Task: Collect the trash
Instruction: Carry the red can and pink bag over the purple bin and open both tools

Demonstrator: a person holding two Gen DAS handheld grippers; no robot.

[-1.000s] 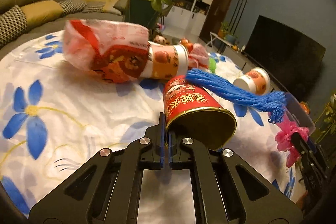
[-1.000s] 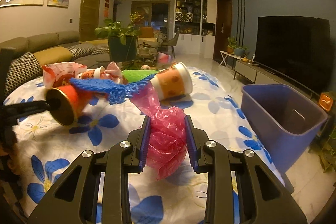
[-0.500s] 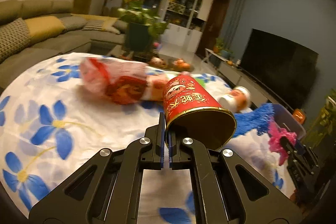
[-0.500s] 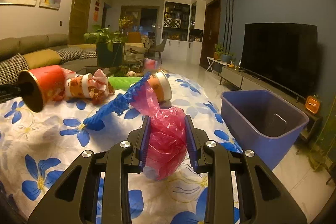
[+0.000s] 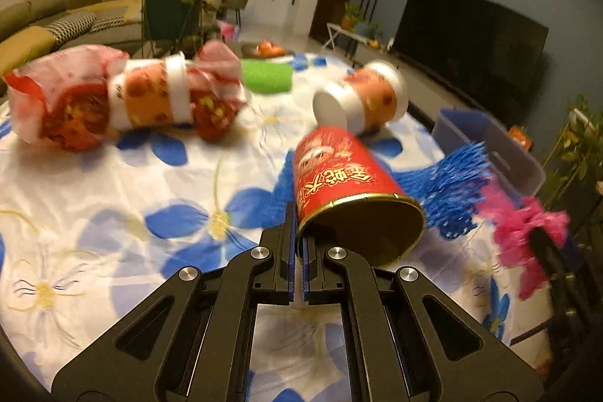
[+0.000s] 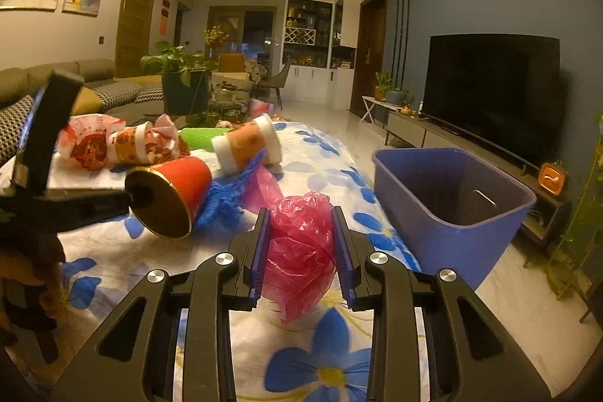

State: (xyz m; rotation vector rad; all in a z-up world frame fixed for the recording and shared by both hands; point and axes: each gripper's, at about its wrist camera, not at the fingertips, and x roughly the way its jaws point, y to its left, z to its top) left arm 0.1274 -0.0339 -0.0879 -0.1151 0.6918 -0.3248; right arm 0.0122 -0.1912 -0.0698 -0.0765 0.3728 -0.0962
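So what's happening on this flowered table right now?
A person is clearing trash with two handheld grippers. The left gripper pinches the rim of a red paper cup, lifted and tipped. The right gripper clamps a crumpled pink plastic bag, with blue netting trailing from it. The blue bin beside the table looks empty. Two snack cups and a red wrapper remain on the tablecloth.

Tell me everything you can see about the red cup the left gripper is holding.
The red cup looks like a paper cup with Chinese characters and a cartoon print outside, a gold rim and a dark, seemingly empty inside. The left gripper pinches its wall at the rim, one finger inside and one outside. It is tipped on its side, mouth toward that camera, above the flowered tablecloth. Blue netting lies right beside it; contact is unclear.
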